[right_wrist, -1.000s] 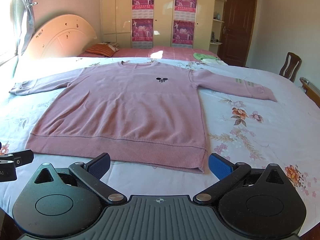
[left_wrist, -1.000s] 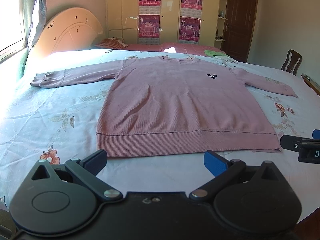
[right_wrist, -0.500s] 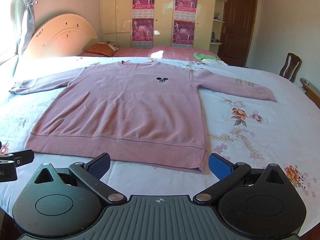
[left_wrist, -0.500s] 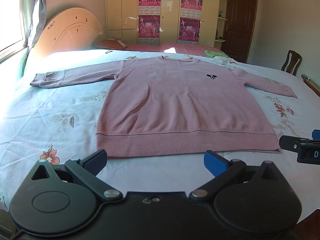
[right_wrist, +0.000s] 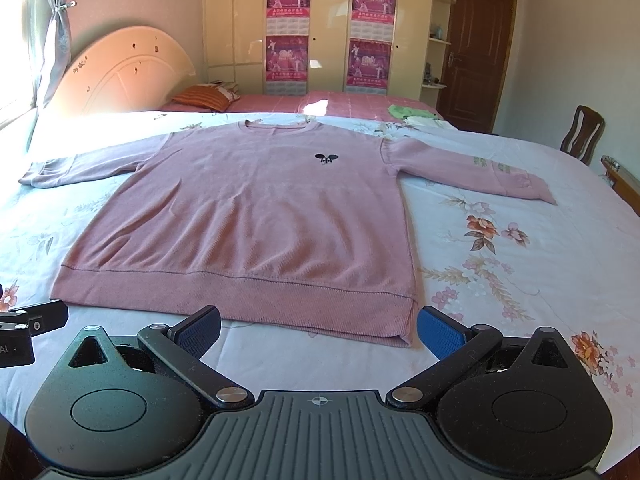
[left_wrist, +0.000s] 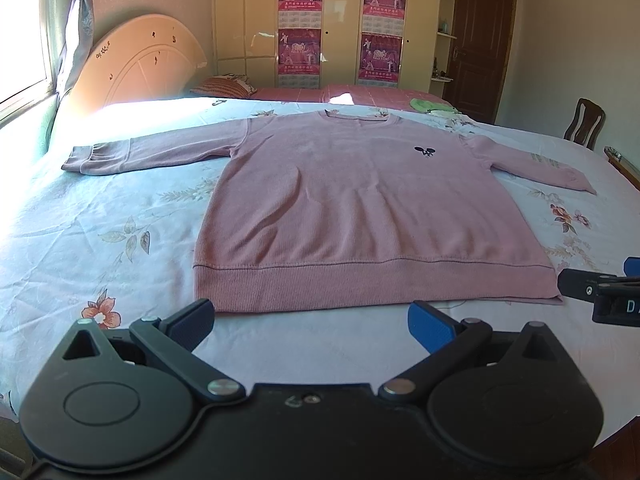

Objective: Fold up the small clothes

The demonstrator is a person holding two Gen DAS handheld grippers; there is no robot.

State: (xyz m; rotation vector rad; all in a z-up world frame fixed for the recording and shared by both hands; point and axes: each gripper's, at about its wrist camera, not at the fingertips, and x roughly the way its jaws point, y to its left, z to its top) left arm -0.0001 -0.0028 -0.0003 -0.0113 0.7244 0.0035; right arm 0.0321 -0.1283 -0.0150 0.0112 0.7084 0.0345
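Lying flat and face up on a floral bed sheet [left_wrist: 100, 216], a pink sweater [left_wrist: 360, 208] is spread out with both sleeves extended to the sides and its neckline pointing toward the far wardrobe [left_wrist: 320, 20]. A small dark emblem [left_wrist: 423, 152] marks the chest. The ribbed hem is the part of the sweater nearest both cameras.

Just short of that hem, the left hand-held gripper [left_wrist: 312, 322] hovers with its jaws spread wide and nothing between its blue pads [left_wrist: 432, 326]; it faces the hem's left half. The right hand-held gripper [right_wrist: 320, 330] is likewise spread apart and empty, lined up with the hem's right corner, its right pad just beyond the sweater's side edge. Neither touches the fabric.

Beyond the sweater's neckline lie a striped pillow [right_wrist: 206, 98], a pink coverlet [right_wrist: 320, 102] and a green cloth [right_wrist: 404, 111]. A cream headboard [left_wrist: 140, 60] stands past the left sleeve; a wooden chair [left_wrist: 586, 122] and a dark door [left_wrist: 480, 40] are past the right sleeve.
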